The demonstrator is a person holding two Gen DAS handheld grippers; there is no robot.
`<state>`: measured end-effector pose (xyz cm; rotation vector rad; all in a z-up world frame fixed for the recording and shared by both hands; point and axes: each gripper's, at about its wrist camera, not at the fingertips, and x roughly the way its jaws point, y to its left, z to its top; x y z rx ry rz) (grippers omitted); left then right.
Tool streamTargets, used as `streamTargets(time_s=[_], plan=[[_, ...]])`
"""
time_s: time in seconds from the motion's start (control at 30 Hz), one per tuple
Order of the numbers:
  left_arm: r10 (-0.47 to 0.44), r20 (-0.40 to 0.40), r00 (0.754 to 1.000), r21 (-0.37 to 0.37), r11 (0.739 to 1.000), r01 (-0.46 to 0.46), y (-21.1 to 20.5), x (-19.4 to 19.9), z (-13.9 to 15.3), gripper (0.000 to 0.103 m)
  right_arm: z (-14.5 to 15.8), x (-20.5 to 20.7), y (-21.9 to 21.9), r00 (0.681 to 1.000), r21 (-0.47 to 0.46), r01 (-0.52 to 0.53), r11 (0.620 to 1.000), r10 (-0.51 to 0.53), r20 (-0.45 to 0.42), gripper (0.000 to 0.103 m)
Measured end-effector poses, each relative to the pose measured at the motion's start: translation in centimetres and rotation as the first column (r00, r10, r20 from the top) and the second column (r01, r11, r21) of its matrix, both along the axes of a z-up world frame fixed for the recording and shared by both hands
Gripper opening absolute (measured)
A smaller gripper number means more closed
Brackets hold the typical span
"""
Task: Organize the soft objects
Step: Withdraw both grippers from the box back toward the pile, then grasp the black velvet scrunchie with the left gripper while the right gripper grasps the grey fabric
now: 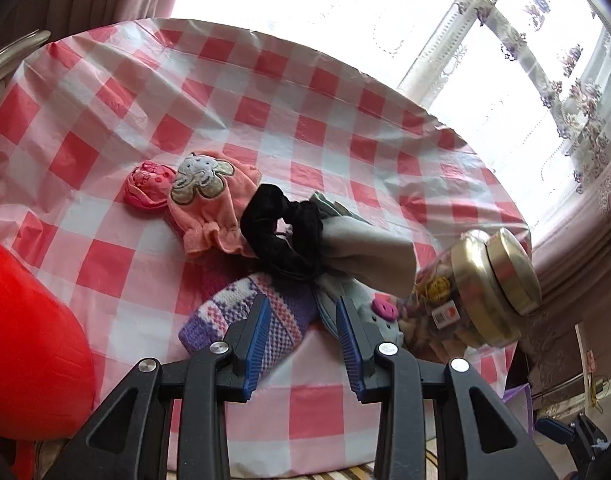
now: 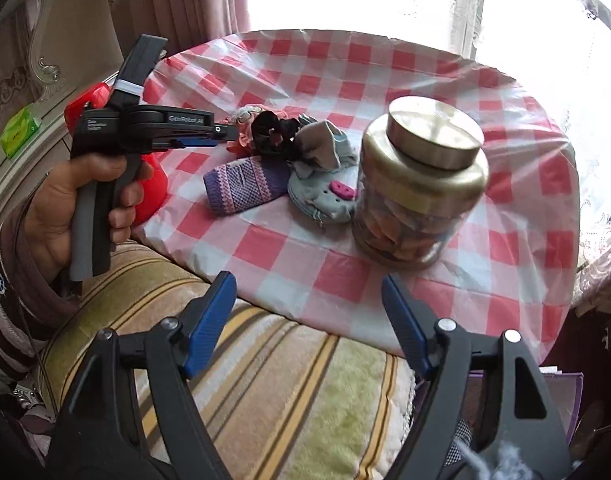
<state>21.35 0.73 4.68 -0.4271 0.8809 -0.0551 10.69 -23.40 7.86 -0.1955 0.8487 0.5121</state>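
Sorting looks unstarted: soft items [image 1: 241, 240] lie heaped near the table's [image 1: 145, 92] near edge, left gripper [image 1: 303, 344] narrow, right gripper [image 2: 307, 322] wide, both empty.

Round table [image 2: 517, 184] under red-white checked plastic cloth [image 1: 117, 128], fills middle of both views. On cloth, centre-left in left wrist view: small pink rolled item [image 1: 147, 188], peach cap with flower patch [image 1: 209, 204], black scrunchie [image 1: 285, 232], grey cloth [image 1: 369, 256], purple knitted piece [image 1: 241, 316], grey piece with pink button [image 1: 381, 316], all bunched together. Gold-lidded jar [image 2: 421, 184] just right of pile.
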Motion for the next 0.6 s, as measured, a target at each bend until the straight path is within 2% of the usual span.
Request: streamTargets(time_s=[0.33,0.6], plan=[[0.052,-0.027,0.998,-0.013,0.999,-0.052,1.7,6.3,-1.8,0.036,0.8,4.6,5.2,0.999,0.016,-0.032,0.999,0.031,0.041,0.078],[0.013,-0.043,0.999,0.051,0.999,-0.011,1.0,8.9,-4.0,0.036,0.6,8.9,9.3,0.995,-0.05,-0.038,0.998,0.042,0.091,0.078]])
